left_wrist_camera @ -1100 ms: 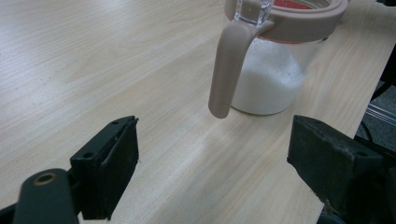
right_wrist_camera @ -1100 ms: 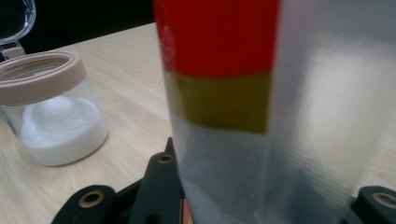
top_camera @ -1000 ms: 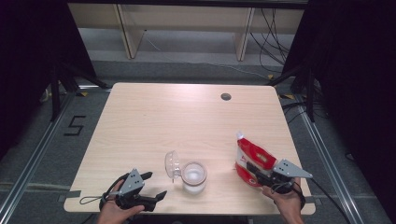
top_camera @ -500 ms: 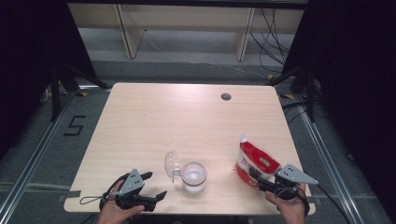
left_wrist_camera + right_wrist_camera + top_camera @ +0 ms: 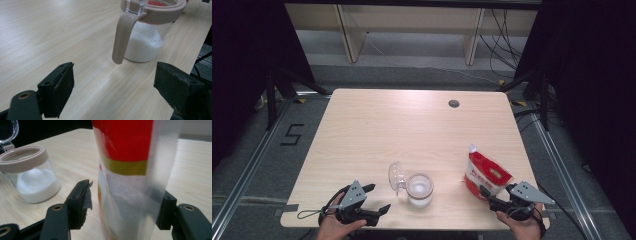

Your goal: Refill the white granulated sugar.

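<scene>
Jar [image 5: 419, 190] and pouch [image 5: 486, 173] stand near the front edge; tabletop [image 5: 412, 130] beyond lies open.

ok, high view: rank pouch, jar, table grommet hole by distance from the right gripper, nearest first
1. The red pouch: right at the right gripper, standing between its jaws near the table's right front.
2. The glass jar: to the gripper's left, front centre, lid flipped open.
3. The grommet hole: farthest, near the table's far edge.

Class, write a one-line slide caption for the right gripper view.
Open right gripper straddling a red-and-clear pouch, beside an open jar of white powder.
</scene>
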`<state>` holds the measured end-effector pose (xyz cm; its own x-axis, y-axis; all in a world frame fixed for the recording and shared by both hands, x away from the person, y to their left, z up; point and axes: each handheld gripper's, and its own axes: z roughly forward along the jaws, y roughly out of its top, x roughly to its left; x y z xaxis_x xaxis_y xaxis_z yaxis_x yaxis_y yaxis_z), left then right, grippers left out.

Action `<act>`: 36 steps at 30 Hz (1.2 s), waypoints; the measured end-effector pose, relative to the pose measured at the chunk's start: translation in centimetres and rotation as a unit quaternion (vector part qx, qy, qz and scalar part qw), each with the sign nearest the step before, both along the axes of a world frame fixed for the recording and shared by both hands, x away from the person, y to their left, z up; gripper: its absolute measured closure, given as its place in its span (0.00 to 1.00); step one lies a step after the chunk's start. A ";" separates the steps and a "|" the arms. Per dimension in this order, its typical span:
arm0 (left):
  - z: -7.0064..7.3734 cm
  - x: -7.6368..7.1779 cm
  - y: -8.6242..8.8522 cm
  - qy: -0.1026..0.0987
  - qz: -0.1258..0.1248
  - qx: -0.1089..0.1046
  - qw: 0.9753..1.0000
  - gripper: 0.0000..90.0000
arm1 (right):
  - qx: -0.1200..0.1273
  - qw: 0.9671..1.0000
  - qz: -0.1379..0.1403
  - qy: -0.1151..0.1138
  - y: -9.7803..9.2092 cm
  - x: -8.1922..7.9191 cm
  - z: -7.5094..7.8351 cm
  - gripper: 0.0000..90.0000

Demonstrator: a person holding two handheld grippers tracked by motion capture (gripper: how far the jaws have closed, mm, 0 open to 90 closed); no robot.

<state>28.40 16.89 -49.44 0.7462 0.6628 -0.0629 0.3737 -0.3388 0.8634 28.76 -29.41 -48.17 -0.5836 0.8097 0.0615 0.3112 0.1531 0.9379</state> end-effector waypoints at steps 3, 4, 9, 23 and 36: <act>0.0 0.1 0.0 0.002 -0.002 -0.003 1.000 0.18 | 0.008 1.000 -0.013 0.011 -0.1 -0.5 0.1 0.44; 0.0 0.1 -0.1 0.002 -0.002 -0.004 1.000 0.18 | -0.001 1.000 -0.010 -0.006 -0.2 -0.3 0.0 0.44; 0.0 0.0 -0.2 0.002 -0.004 -0.003 1.000 0.18 | -0.001 1.000 -0.014 -0.001 -0.4 -0.8 0.2 0.42; 0.2 0.1 -0.2 -0.004 -0.004 -0.002 1.000 0.18 | -0.022 1.000 -0.013 0.008 -0.7 -1.6 0.0 0.39; 0.1 -0.1 -0.3 0.004 0.002 -0.010 1.000 0.18 | -0.013 0.999 -0.021 0.021 -0.8 -2.9 0.2 0.37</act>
<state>28.34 16.59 -49.33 0.7426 0.6647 -0.0822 0.3819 -0.3194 0.8673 25.89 -30.24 -47.97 -0.5456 0.8356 0.0637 0.3579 0.1636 0.9193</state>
